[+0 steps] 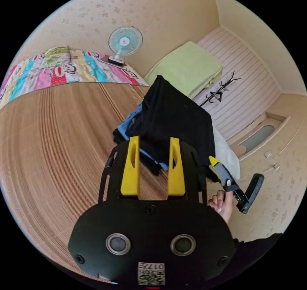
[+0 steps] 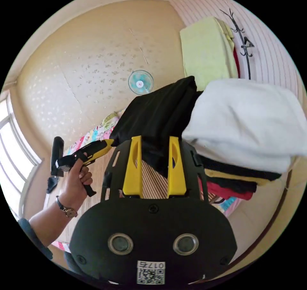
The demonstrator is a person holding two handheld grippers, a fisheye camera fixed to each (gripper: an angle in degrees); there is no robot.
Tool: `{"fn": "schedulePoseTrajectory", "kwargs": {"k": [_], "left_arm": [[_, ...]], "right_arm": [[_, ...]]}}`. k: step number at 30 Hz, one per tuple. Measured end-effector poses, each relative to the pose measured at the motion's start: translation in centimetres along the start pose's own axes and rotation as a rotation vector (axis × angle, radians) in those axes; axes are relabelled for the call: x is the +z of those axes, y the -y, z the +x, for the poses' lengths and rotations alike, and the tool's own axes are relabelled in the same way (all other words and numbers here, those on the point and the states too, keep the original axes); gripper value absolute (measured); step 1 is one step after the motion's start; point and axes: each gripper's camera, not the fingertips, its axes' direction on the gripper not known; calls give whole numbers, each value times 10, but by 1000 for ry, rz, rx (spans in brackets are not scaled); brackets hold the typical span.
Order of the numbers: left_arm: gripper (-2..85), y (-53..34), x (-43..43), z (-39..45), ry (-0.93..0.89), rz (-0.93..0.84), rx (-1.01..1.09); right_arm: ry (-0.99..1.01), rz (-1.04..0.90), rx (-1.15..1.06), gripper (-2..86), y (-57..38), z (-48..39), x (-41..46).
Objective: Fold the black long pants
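Observation:
The black long pants (image 1: 172, 117) lie folded on top of a small pile, over a blue garment (image 1: 128, 128), on a woven mat. My left gripper (image 1: 154, 139) is open, its yellow jaws spread just in front of the pants' near edge with nothing between them. The right gripper (image 1: 220, 171), held in a hand, shows beside the pants' right edge. In the right gripper view the pants (image 2: 160, 117) sit next to a folded white cloth (image 2: 246, 120). My right gripper (image 2: 155, 138) is open right at the pants. The left gripper (image 2: 94, 149) hangs in a hand to the left.
The woven mat (image 1: 57, 136) covers a bed. A colourful quilt (image 1: 64, 72) and a small fan (image 1: 124, 43) stand at its far end. A green folded blanket (image 1: 188, 67) and a coat rack (image 1: 220, 90) are behind. Under the white cloth lie black, yellow and red clothes (image 2: 230, 181).

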Motion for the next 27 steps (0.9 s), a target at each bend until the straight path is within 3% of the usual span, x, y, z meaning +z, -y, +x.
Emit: {"fn": "schedulePoseTrajectory", "kwargs": {"k": [4, 9, 11, 17, 24, 27], "left_arm": [[136, -94, -58, -23, 219, 43, 52], [236, -220, -147, -90, 710, 105, -83], [256, -243, -168, -117, 798, 89, -153], [295, -297, -199, -185, 846, 83, -430], [293, -292, -159, -189, 995, -17, -468], [292, -293, -156, -189, 982, -2, -485]], "right_arm": [[36, -69, -76, 153, -81, -47, 16], [240, -390, -197, 213, -171, -151, 96], [243, -427, -256, 234, -191, -189, 113], [122, -560, -382, 264, -238, -270, 175], [-93, -564, -511, 271, -286, -301, 203], [-85, -567, -476, 272, -292, -296, 207]]}}
